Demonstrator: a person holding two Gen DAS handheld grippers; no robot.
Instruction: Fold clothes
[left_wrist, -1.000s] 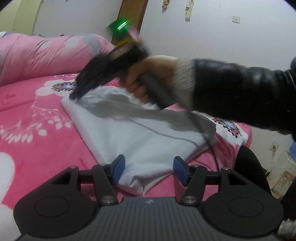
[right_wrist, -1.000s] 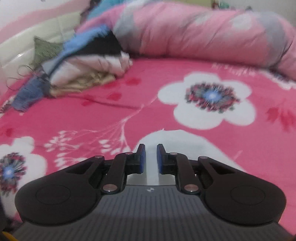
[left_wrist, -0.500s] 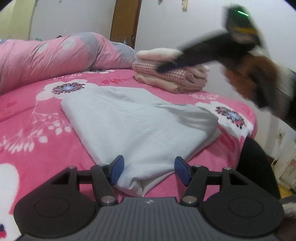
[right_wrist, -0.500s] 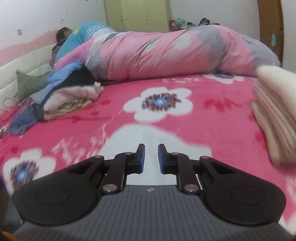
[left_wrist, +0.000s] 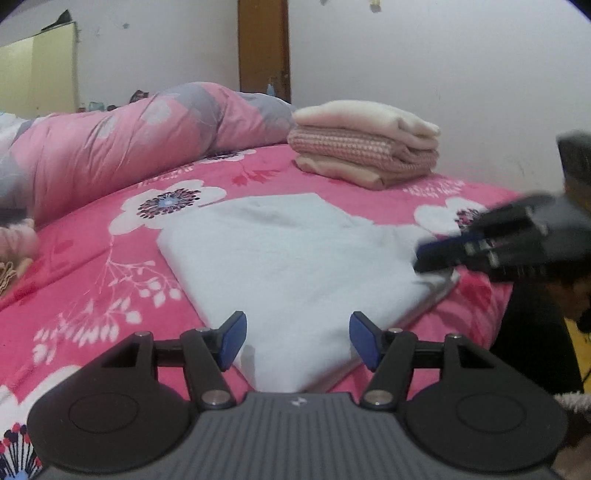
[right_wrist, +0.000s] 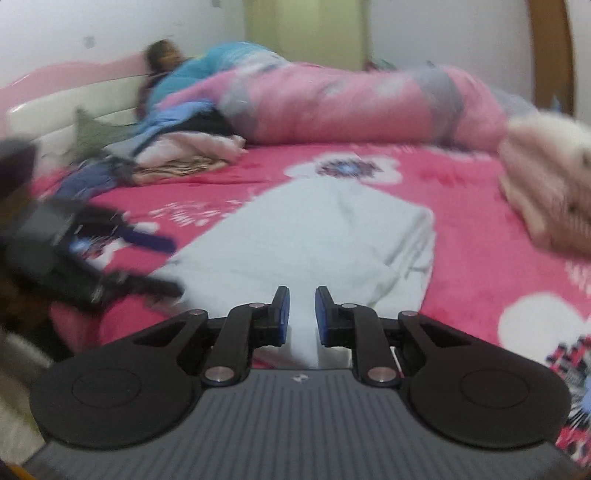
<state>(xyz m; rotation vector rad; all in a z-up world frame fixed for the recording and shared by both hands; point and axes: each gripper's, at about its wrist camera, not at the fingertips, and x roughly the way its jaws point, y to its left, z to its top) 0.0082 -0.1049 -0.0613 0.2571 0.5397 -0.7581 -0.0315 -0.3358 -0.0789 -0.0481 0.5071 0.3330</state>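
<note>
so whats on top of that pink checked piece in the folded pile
A folded cream garment lies on the pink checked one, with a beige one beneath. Whatever lies within the folds is covered.

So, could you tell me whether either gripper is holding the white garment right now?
Neither: the left gripper stands open over the white garment, and the right gripper pinches nothing.

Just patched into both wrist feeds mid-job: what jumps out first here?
The folded white garment lies flat in the middle of the bright pink floral bedspread, directly ahead of both tongs. Behind it, near the bed's far edge, sits a neat stack of folded clothes, with a rolled pink quilt to its left. The left tongs stand open at the garment's near corner; the right tongs are nearly closed, with nothing gripped.
</note>
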